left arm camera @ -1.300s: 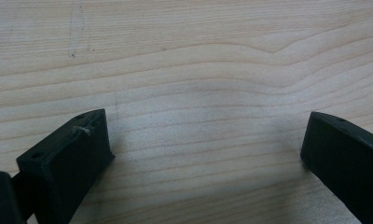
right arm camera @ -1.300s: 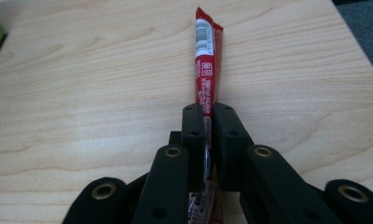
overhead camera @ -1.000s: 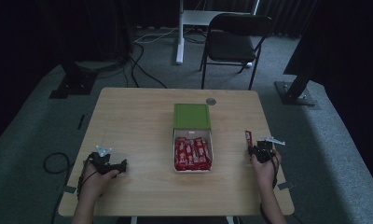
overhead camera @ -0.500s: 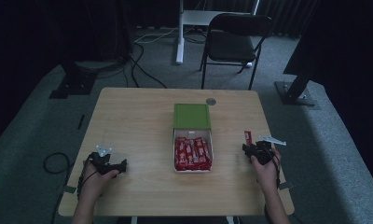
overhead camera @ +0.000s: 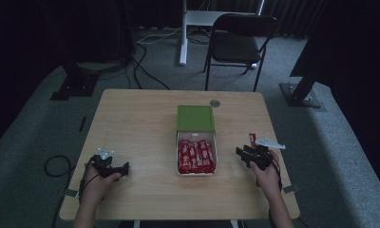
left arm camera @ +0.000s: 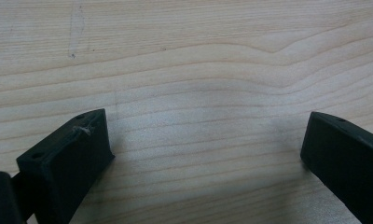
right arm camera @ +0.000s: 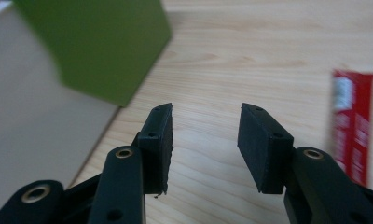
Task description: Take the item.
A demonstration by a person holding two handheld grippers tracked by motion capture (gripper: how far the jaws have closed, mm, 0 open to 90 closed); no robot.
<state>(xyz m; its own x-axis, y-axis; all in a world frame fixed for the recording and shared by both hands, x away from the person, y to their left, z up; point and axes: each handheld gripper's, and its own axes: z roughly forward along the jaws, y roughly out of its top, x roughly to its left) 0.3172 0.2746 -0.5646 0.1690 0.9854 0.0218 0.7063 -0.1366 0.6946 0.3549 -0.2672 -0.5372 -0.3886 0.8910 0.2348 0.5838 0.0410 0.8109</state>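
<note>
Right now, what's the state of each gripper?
Left gripper: open, nothing between its jaws, bare table beneath.
Right gripper: open, jaws just been opening, holding nothing; red snack bar lies beside it.

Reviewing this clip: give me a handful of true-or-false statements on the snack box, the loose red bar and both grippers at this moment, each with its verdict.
1. The white box holds red bars. True.
2. The green lid covers the bars. False: it lies at the far end of the box, and the bars are exposed.
3. A loose red bar lies on the table beside the right gripper. True.
4. The right gripper grips that bar. False: its jaws have just been opening, nothing is between them, and the bar lies off to one side.
5. The left gripper is shut. False: its jaws stand wide apart over bare wood.
</note>
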